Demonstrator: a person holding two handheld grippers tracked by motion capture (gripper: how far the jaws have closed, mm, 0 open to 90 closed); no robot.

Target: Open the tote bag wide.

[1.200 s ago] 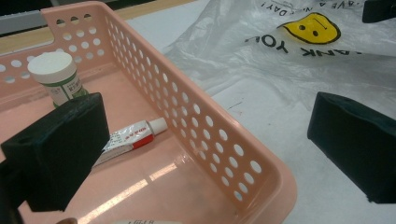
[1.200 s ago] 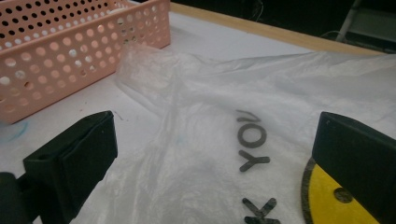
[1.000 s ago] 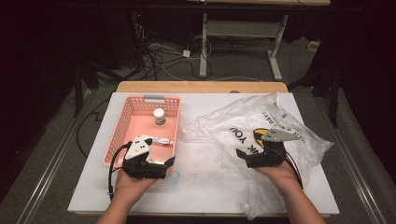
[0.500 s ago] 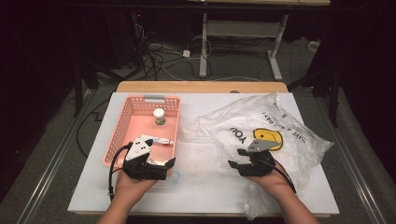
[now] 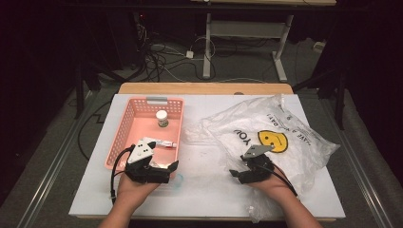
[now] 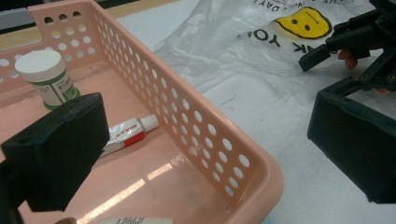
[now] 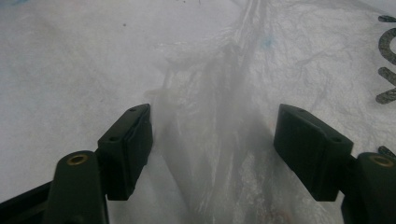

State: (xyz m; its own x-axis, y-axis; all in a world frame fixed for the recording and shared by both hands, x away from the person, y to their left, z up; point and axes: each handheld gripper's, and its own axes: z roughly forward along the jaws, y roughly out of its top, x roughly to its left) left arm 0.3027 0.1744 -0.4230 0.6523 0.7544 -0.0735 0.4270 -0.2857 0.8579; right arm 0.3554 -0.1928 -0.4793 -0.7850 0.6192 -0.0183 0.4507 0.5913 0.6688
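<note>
A clear plastic bag point(image 5: 294, 128) with a yellow smiley face point(image 5: 272, 140) lies crumpled at the table's right. My right gripper point(image 5: 237, 173) rests low at the bag's near left edge. Its jaws have just been opening a little, and they stand apart with the bag's wrinkled film point(image 7: 224, 93) between them, unpressed by the right gripper point(image 7: 212, 140). My left gripper point(image 5: 170, 172) is open at the near right corner of the pink basket point(image 5: 124, 130). In the left gripper view one jaw is over the basket point(image 6: 210, 121) and the other outside it.
In the basket stand a white jar point(image 5: 162, 117) with a green label and a white-and-red tube point(image 5: 164, 143); both show as jar point(image 6: 46, 77) and tube point(image 6: 123, 135). A second tube point(image 6: 135, 220) lies at the basket's near end. Bare white table point(image 5: 209, 190) separates the hands.
My right gripper has come down and back toward the person, off the smiley face to the bag's near left edge. The left hand has stayed put.
</note>
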